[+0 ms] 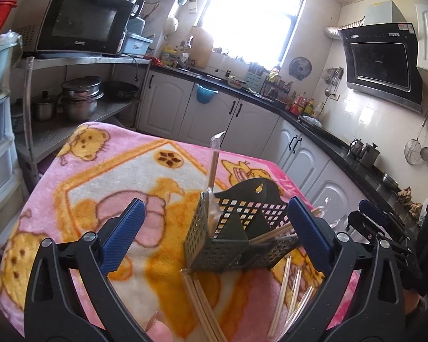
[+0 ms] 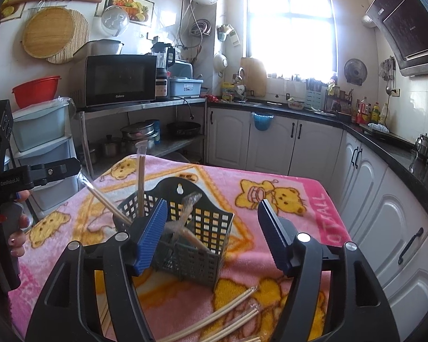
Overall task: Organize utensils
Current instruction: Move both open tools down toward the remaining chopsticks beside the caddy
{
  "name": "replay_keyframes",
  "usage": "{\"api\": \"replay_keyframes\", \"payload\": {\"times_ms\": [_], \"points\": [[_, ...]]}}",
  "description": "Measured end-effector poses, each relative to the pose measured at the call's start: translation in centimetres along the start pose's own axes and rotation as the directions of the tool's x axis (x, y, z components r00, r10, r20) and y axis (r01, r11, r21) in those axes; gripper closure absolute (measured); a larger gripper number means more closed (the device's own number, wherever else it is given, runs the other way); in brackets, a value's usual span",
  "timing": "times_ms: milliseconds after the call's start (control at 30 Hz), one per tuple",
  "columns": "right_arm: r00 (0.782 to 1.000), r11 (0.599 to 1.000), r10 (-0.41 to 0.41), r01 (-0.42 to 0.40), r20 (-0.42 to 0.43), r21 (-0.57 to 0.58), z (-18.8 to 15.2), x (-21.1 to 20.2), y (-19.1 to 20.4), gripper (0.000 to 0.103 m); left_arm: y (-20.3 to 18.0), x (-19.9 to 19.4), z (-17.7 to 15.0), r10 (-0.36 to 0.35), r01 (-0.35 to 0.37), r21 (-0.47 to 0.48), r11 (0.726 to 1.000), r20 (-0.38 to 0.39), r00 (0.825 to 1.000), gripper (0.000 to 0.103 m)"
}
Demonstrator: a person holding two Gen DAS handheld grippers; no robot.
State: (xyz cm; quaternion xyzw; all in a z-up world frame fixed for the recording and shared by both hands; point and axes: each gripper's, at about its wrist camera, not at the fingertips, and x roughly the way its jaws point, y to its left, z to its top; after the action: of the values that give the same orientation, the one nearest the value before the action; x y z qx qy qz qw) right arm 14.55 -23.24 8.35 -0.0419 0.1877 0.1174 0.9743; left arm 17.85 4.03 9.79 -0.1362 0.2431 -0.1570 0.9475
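Observation:
A dark perforated utensil caddy (image 1: 214, 245) (image 2: 191, 259) stands on a pink cartoon blanket (image 1: 105, 171) (image 2: 285, 213). One wrapped pair of chopsticks (image 1: 214, 162) (image 2: 141, 176) stands upright in it; another pair (image 2: 105, 202) leans out to the left. A clear-wrapped utensil (image 2: 185, 216) lies in the front compartment. Loose chopsticks (image 1: 288, 285) (image 2: 228, 313) lie on the blanket close to me. My left gripper (image 1: 216, 201) is open wide, holding nothing, with the caddy just ahead. My right gripper (image 2: 212, 202) is open and empty, also facing the caddy.
A hand (image 2: 17, 228) holds the left gripper's body (image 2: 42, 175) at the left edge. Beyond the blanket are white cabinets (image 2: 271, 142), a black countertop (image 1: 314, 125), a steel shelf with pots (image 1: 77, 99), a microwave (image 2: 117, 79) and plastic drawers (image 2: 40, 148).

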Motion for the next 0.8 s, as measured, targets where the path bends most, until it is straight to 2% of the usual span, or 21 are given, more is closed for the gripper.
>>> {"api": "replay_keyframes", "payload": {"times_ms": [800], "points": [[0.993, 1.000, 0.019, -0.019, -0.114, -0.001, -4.9, -0.5, 0.9, 0.034, 1.0, 0.1, -5.0, 0.052, -0.051, 0.006, 0.999, -0.100, 0.994, 0.011]]}}
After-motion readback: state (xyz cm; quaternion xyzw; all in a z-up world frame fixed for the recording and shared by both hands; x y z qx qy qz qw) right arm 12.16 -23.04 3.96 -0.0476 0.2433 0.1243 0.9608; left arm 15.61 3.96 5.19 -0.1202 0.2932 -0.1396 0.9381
